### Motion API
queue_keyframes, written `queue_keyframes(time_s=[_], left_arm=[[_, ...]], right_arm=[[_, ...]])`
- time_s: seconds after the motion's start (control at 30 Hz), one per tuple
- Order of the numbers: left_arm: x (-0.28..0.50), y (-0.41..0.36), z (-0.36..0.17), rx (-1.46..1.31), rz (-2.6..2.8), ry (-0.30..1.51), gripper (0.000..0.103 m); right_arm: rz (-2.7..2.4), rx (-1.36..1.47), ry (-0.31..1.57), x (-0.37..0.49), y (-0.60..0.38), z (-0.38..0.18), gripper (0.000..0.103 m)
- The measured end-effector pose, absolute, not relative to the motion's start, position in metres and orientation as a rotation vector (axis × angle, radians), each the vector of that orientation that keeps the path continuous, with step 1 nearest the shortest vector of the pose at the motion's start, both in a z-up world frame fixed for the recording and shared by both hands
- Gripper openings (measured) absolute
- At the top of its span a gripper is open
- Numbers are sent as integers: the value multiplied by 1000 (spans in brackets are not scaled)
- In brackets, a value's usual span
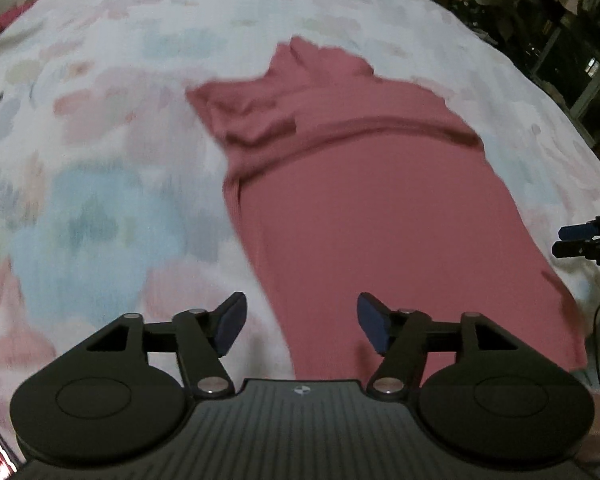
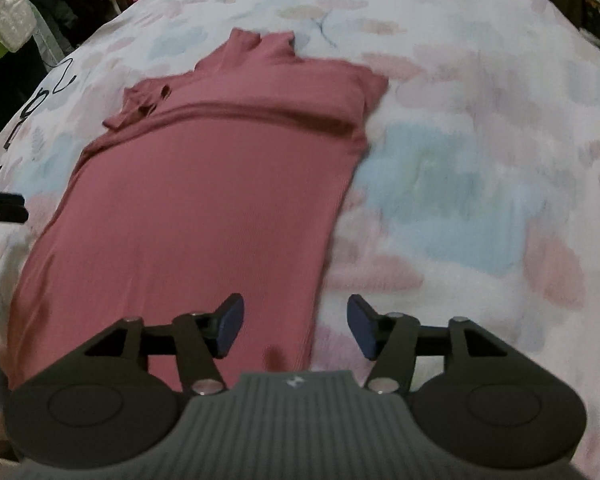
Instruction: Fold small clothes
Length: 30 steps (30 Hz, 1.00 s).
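Observation:
A pink ribbed garment lies spread lengthwise on the bed, its high collar at the far end and both sleeves folded in across the chest. It also shows in the right wrist view. My left gripper is open and empty, over the garment's near left hem edge. My right gripper is open and empty, over the near right hem edge. The right gripper's fingertips show at the right edge of the left wrist view. The left gripper's tips show at the left edge of the right wrist view.
The bed is covered with a white bedspread with pastel pink and blue patches. A black cable lies on the bed's far left. Hanging clothes stand left of the bed and cluttered shelves to the right.

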State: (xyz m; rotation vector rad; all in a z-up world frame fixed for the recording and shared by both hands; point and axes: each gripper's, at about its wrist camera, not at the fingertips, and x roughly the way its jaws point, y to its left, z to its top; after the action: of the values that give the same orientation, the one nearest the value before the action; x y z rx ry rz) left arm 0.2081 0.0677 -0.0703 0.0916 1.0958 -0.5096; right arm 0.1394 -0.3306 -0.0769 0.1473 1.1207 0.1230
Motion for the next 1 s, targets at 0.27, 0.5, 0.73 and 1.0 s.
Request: queue_keyframes(time_s=[0.27,0.5,0.73,1.0], left_arm=[[168,78,-102,35,-517,1193,79],[146,89,-112,-59,-498,1202,82],[131,97,-123,-135,-520,1265,83],[121,99,-132,-176,-533,1293,65]], right_arm=[[90,233,1149,86,-327,-93,64],[90,305,1178,55,-326,-107,67],[95,316,1163,43,-321,-109,67],[85,290,1140,32,-322,-105,40]])
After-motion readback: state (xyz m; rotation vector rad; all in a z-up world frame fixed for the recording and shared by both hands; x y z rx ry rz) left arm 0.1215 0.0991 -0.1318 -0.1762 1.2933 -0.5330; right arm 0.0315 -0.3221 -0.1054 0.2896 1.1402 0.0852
